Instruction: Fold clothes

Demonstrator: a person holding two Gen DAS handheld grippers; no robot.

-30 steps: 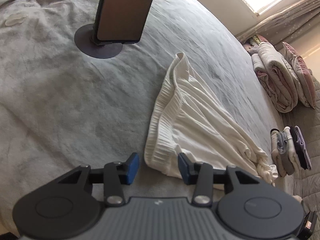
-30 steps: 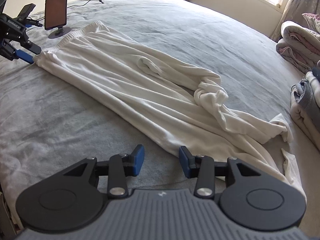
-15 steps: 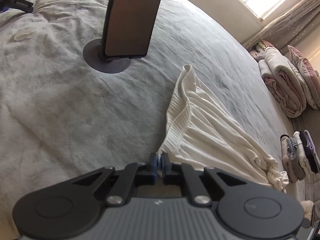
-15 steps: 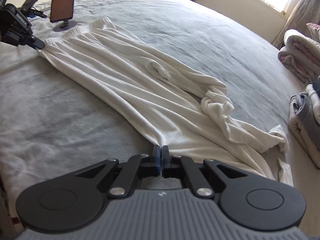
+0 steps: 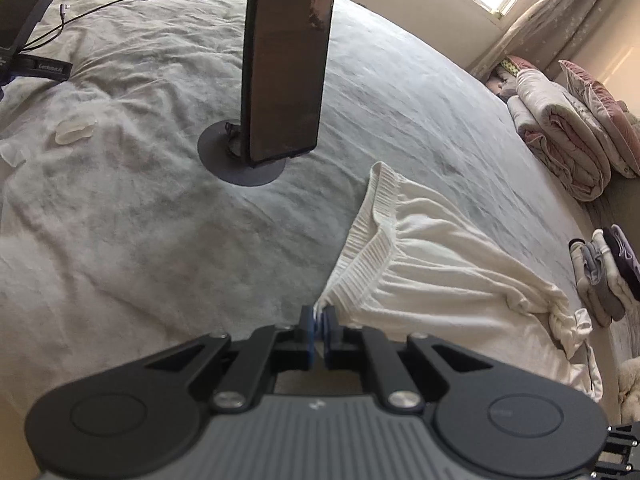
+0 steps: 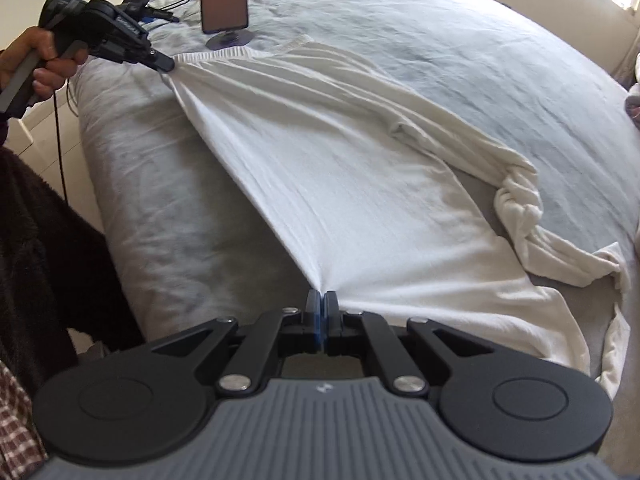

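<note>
White trousers [image 6: 340, 168] with a ribbed elastic waistband [image 5: 372, 240] lie spread on the grey bed. My left gripper [image 5: 319, 316] is shut on the near corner of the waistband; in the right wrist view that same left gripper [image 6: 166, 65] pinches the waistband corner, held by a hand. My right gripper [image 6: 321, 300] is shut on the near side edge of the trousers lower down. The cloth is stretched taut and lifted between the two grips. The far leg is twisted into a knot [image 6: 516, 196].
A phone on a round stand [image 5: 286, 64] is upright on the bed [image 5: 120, 208] just beyond the waistband. A cable [image 5: 120, 4] lies at the back. Rolled quilts [image 5: 560, 136] and folded clothes [image 5: 604, 272] sit at the right. The bed's edge [image 6: 92, 168] drops at left.
Both grippers went from open to shut on the trousers' near edge, then rose, lifting and stretching the fabric between them.
</note>
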